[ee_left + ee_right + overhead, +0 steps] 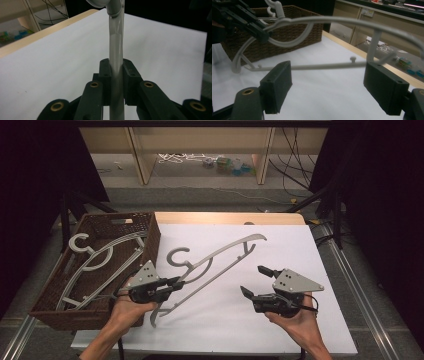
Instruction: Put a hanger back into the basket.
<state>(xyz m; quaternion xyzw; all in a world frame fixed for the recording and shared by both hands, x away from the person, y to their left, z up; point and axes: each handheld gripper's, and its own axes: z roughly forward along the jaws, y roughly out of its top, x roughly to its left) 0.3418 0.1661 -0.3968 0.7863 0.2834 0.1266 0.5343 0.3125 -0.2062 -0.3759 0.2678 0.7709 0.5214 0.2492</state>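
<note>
- The left hand-held gripper [176,281] is clenched on the grey hanger [215,261] near its hook, holding it over the white worktop [280,320].
- The right hand-held gripper [254,281] stands released, just beside the hanger's far arm.
- The hanger is slim, curved plastic, beside the wicker basket [150,237].

Count: 2 claws, left claw [176,281] and right claw [254,280]. 1 grey hanger [220,256] over the desk [300,270]. 1 brown wicker basket [45,312] at desk's left edge. Approx. 2 more grey hangers [100,257] inside it; they overlap, so exact no. unclear.
</note>
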